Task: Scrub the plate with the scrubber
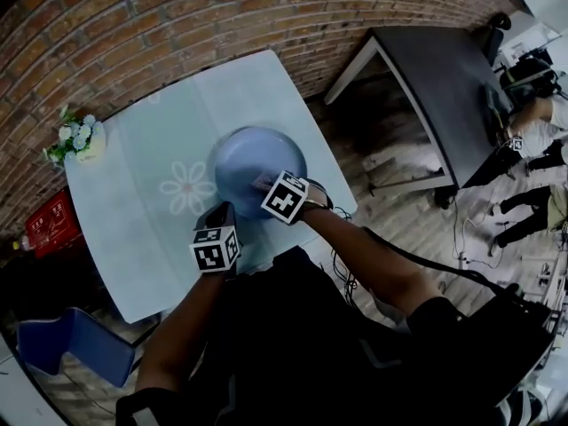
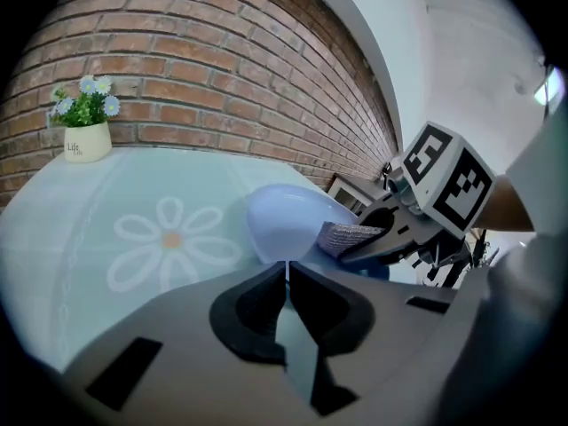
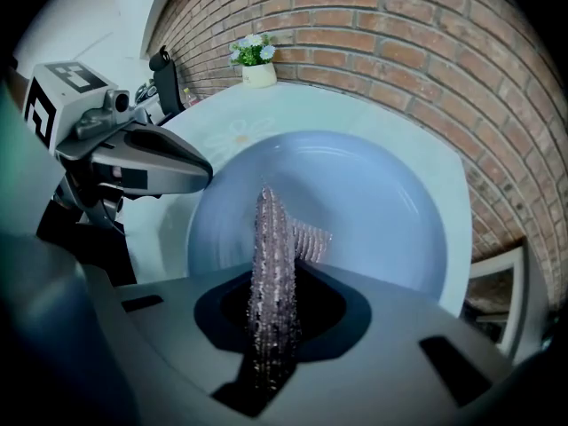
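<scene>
A pale blue plate (image 1: 251, 155) lies on the light table (image 1: 133, 193), tipped up at its near edge. My left gripper (image 2: 287, 272) is shut on the plate's (image 2: 282, 223) thin near rim; in the right gripper view it (image 3: 206, 172) reaches in from the left onto that rim. My right gripper (image 3: 275, 269) points steeply down, shut on a silvery mesh scrubber (image 3: 273, 238). The scrubber's tip rests on the plate's (image 3: 373, 202) inner face. In the head view the right gripper (image 1: 264, 183) hangs over the plate's near side. The scrubber (image 2: 351, 235) also shows in the left gripper view.
A small white pot of flowers (image 1: 78, 138) stands at the table's far left corner by the brick wall. A dark table (image 1: 435, 87) stands to the right. A red crate (image 1: 53, 224) and a blue chair (image 1: 71, 344) are on the floor at the left.
</scene>
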